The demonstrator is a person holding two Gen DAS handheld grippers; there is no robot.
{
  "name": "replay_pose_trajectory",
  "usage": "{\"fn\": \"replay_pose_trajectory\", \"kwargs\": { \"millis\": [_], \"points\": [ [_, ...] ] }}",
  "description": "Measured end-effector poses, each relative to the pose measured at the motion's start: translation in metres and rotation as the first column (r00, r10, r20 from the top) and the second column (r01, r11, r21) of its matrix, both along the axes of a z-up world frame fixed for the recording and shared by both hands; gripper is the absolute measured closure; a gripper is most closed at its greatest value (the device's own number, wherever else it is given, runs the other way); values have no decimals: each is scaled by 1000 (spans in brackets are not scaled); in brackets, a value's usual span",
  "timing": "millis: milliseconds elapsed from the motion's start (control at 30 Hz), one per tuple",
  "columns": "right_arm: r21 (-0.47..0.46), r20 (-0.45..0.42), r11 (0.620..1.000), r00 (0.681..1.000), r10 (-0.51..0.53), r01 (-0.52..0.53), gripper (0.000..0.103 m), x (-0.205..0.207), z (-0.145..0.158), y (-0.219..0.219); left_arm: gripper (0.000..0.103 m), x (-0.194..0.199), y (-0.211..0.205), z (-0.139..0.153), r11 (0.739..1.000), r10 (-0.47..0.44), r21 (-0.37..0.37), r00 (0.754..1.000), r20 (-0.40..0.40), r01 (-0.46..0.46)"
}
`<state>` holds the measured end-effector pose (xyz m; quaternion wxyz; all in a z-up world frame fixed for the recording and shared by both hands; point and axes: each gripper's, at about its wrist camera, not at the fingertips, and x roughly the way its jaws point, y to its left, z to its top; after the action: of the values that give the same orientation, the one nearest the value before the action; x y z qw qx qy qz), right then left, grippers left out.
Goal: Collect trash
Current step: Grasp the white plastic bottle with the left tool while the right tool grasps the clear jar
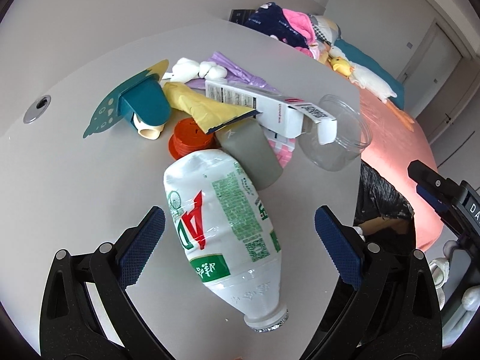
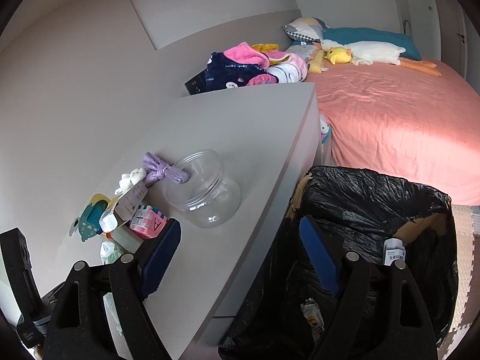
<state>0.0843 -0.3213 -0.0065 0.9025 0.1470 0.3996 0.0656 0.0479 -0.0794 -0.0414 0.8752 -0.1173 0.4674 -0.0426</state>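
Your left gripper [image 1: 240, 240] has its jaws spread either side of the white bottle [image 1: 223, 225] lying on the table [image 1: 75, 180], neck pointing near-right, base toward the far clutter.

We read large red letters "AD" on the label of the white bottle [image 1: 222, 225], upside down to us, among green print too small to read. The pink block [image 2: 149, 221] shows "A" and "+". The navy cloth [image 2: 237, 72] carries small white lettering that we cannot make out.
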Motion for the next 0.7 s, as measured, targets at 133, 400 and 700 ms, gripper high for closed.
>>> {"fn": "replay_pose_trajectory", "kwargs": {
  "millis": [133,400,700],
  "points": [
    [-9,-32,1000,999,29,-30,21,17,0,13,6,7,8,-8,1000,19,-11,998,-52,-19],
    [-17,-90,998,994,61,-62,21,51,0,30,6,19,17,-17,998,44,-36,991,-129,-49],
    [-67,-161,998,987,10,-21,24,85,-15,36,7,24,7,-24,997,37,77,989,-142,-26]
  ]
}}
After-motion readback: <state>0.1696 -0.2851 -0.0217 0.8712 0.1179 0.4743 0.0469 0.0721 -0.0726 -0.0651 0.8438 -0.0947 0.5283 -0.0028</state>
